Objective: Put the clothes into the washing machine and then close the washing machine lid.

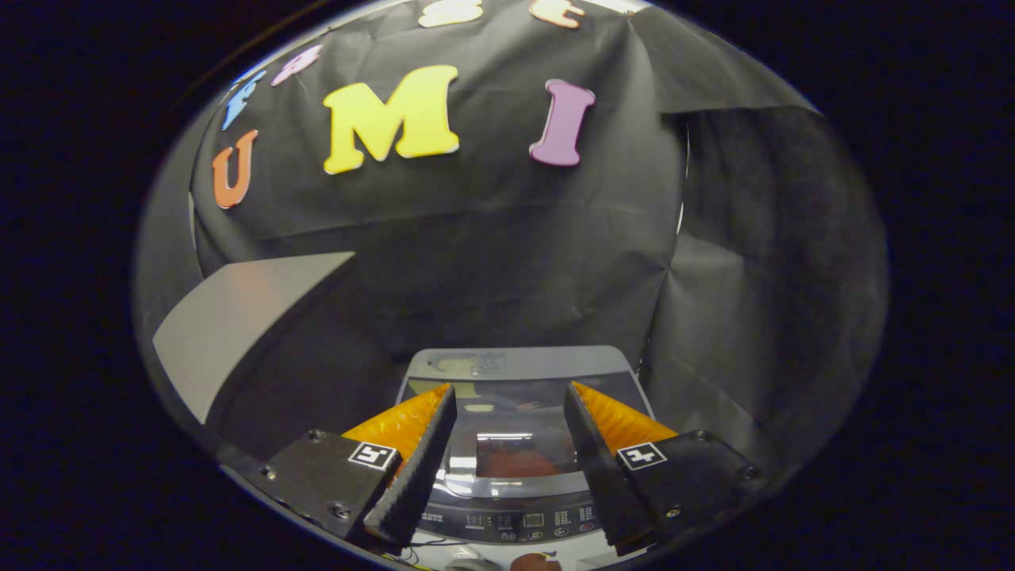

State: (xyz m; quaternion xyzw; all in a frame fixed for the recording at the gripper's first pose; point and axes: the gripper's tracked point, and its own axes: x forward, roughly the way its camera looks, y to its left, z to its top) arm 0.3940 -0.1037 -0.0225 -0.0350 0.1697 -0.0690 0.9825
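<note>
- The gripper [507, 396] hangs above the washing machine [519, 444], its fingers spread wide apart and holding nothing.
- The washing machine lid [507, 444] lies flat and shut between the fingers; something reddish shows through its glass.
- The control panel [527, 522] runs along the near edge.
- A grey tabletop [238, 317] stands at the far left.

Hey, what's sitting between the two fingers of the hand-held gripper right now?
In the gripper view, the open hand-held gripper holds nothing. Between its fingers shows the washing machine's closed glass lid below, with something reddish visible through it.
</note>
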